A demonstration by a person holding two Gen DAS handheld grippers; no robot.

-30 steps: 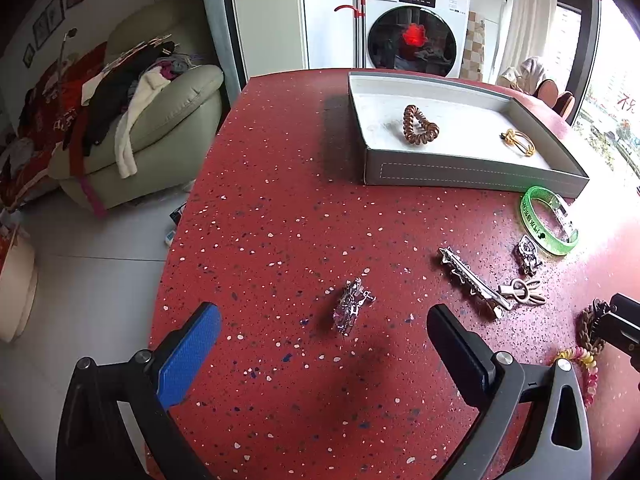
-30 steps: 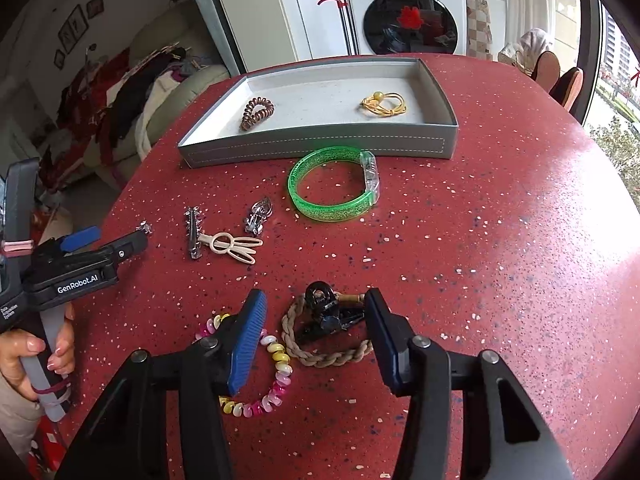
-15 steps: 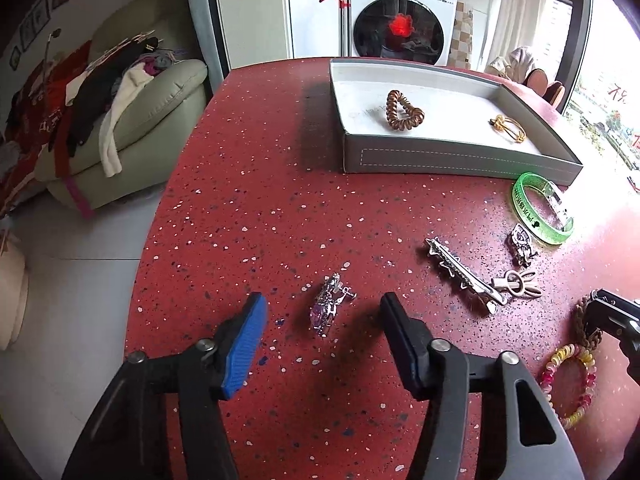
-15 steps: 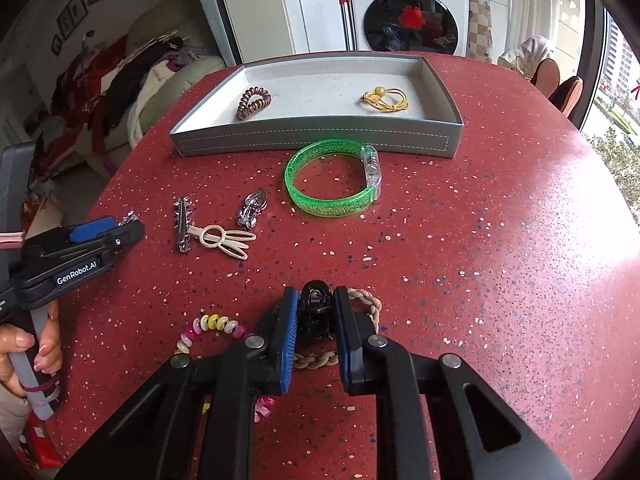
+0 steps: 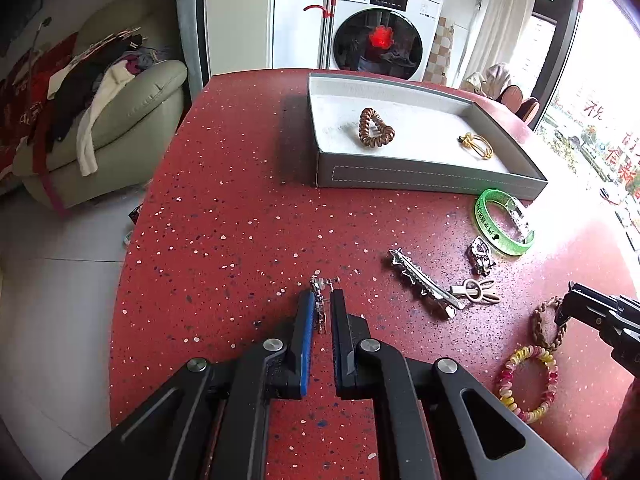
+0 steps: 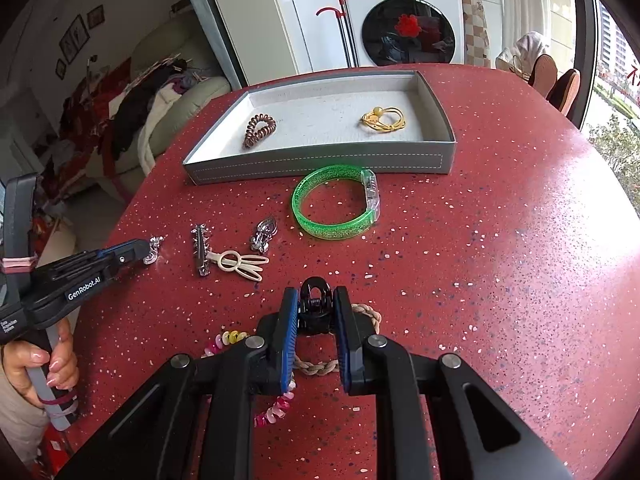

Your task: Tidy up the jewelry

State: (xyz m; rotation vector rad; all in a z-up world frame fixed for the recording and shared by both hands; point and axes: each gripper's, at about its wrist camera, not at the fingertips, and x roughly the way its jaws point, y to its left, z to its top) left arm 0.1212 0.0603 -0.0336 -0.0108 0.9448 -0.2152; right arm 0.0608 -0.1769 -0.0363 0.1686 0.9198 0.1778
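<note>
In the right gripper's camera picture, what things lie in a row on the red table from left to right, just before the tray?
Sparkly silver clip in the left hand-held gripper → spiky silver barrette → cream bunny clip → small silver clip → green bangle.

bare red table [image 6: 500, 280] right of the green bangle [image 6: 334, 206], clips [image 6: 230, 258] crowding the left approach, grey tray [image 6: 320, 160] wall apparently low, tray middle free
</note>
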